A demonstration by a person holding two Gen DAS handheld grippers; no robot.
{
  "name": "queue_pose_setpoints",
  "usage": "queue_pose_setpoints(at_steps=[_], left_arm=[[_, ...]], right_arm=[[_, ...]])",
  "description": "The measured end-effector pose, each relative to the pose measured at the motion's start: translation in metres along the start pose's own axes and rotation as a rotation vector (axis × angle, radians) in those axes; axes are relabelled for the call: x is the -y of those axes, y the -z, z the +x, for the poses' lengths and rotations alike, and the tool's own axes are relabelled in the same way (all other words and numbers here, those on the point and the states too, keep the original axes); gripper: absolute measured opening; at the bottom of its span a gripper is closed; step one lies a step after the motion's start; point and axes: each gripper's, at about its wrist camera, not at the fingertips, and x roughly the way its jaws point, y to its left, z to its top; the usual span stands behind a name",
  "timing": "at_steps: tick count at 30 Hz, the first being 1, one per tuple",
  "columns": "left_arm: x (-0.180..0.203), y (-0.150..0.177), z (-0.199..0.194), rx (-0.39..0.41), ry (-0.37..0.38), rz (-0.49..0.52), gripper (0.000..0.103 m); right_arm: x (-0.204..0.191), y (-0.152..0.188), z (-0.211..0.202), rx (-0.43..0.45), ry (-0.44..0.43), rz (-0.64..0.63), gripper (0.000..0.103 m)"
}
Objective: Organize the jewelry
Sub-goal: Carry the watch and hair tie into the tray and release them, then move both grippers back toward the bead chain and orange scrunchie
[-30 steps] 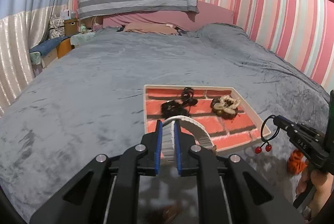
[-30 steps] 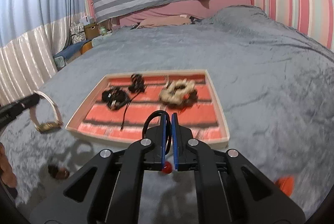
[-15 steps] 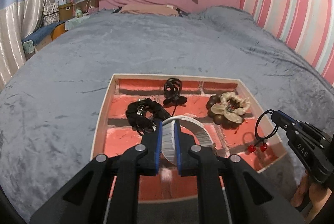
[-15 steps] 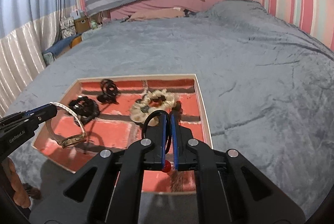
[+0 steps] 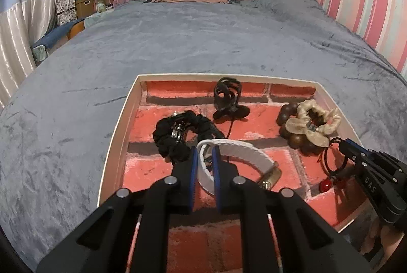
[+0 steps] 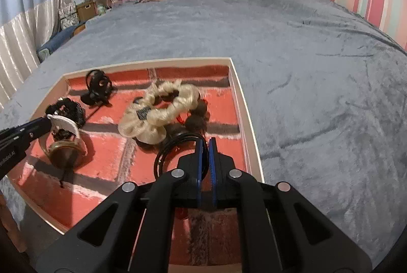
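Jaws clamped, both sides, over my tray [image 5: 119,130].
Left gripper [image 5: 203,158] pinches white-strap watch [image 5: 244,153]; right gripper [image 6: 206,145] pinches black hair tie [image 6: 175,143].

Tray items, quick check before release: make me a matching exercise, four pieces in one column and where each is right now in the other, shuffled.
Things:
1. white-strap watch
2. black elastic with red beads
3. cream scrunchie
4. black scrunchie

Places:
A. lying in the tray, right side, on brown beads
B. pinched in the right gripper
C. lying in the tray, left side
D. pinched in the left gripper

Pairs: 1-D, 2-B, 3-A, 4-C
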Motion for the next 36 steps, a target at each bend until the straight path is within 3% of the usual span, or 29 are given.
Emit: queue_pose_setpoints(at_steps=[12, 14, 15, 20, 24, 25, 26, 29, 32, 36], left_arm=[[-0.005, 0.0, 0.011, -0.048, -0.003, -0.001, 0.017], [-0.007, 0.001, 0.01, -0.055, -0.004, -0.012, 0.041], [-0.009, 0.002, 0.006, -0.042, -0.006, -0.016, 0.046], [-0.008, 0.003, -0.014, -0.006, -0.002, 0.002, 0.056], [-0.012, 0.0, -0.035, 0.022, 0.014, -0.007, 0.058], [-0.013, -0.001, -0.041, 0.03, 0.017, -0.006, 0.061], [-0.014, -0.001, -0.047, 0.04, 0.018, -0.004, 0.072], [-0.017, 0.0, -0.074, 0.093, 0.009, 0.007, 0.081], [-0.023, 0.005, -0.102, 0.121, 0.014, 0.019, 0.087], [-0.033, 0.018, -0.138, 0.171, 0.004, 0.019, 0.091]], right_arm=[[-0.004, 0.0, 0.011, -0.036, 0.016, -0.017, 0.007], [-0.004, 0.0, 0.011, -0.038, 0.02, -0.016, 0.01], [-0.004, 0.0, 0.01, -0.04, 0.016, -0.017, 0.012], [-0.003, 0.001, -0.003, -0.022, 0.005, -0.022, 0.043], [-0.004, -0.002, -0.024, 0.001, -0.006, -0.032, 0.058], [-0.003, -0.003, -0.032, 0.012, -0.014, -0.029, 0.071], [-0.002, -0.003, -0.039, 0.023, -0.019, -0.025, 0.081], [0.001, -0.004, -0.061, 0.045, -0.039, -0.015, 0.092], [0.002, 0.0, -0.085, 0.064, -0.062, -0.013, 0.096], [-0.004, 0.009, -0.125, 0.128, -0.027, -0.045, 0.099]])
